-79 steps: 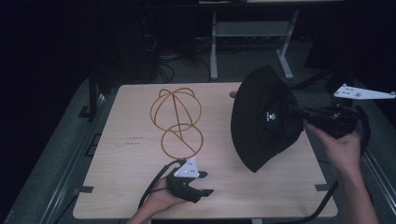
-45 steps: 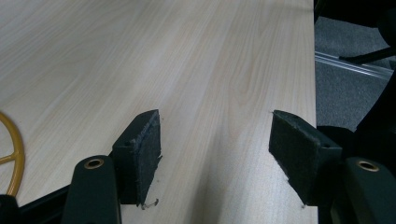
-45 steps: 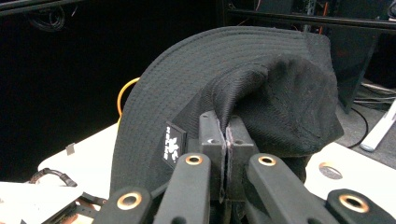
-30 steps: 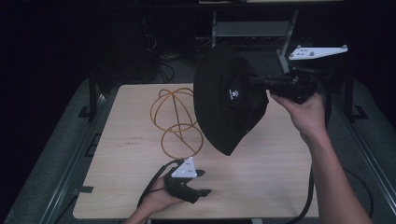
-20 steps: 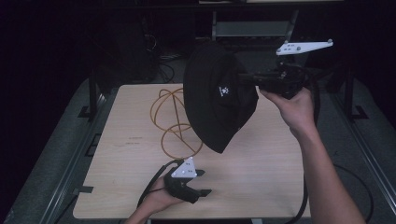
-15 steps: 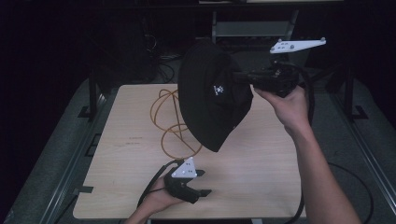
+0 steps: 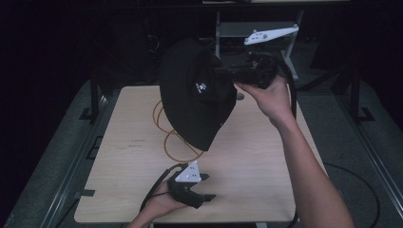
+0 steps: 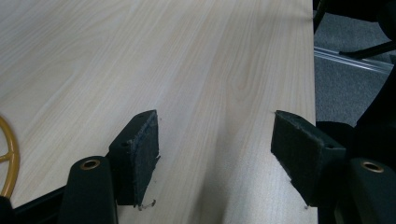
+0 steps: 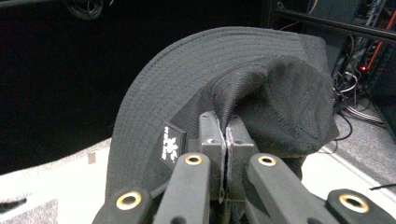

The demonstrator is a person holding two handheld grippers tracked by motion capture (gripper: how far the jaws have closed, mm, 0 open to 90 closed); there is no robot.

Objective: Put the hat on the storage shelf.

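A black bucket hat (image 7: 197, 102) with a small white paw logo hangs in the air above the far middle of the wooden table (image 7: 266, 161). My right gripper (image 7: 225, 72) is shut on the hat's crown fabric (image 9: 261, 93); its jaws press together on a fold. Under the hat stands a gold wire hat stand (image 7: 173, 137), partly hidden by it. My left gripper (image 7: 205, 186) rests low at the table's front edge, open, with bare wood between its pads (image 8: 140, 149). A bit of the gold wire (image 8: 8, 158) shows at that view's left edge.
A metal rack (image 7: 259, 35) stands behind the table in the dark. Grey floor rails (image 7: 375, 161) run along both sides of the table. A cable (image 7: 157, 187) trails from my left gripper across the front of the table.
My right gripper has carried the hat leftward and up from the table's right side to above the wire stand. The left gripper has stayed in place.
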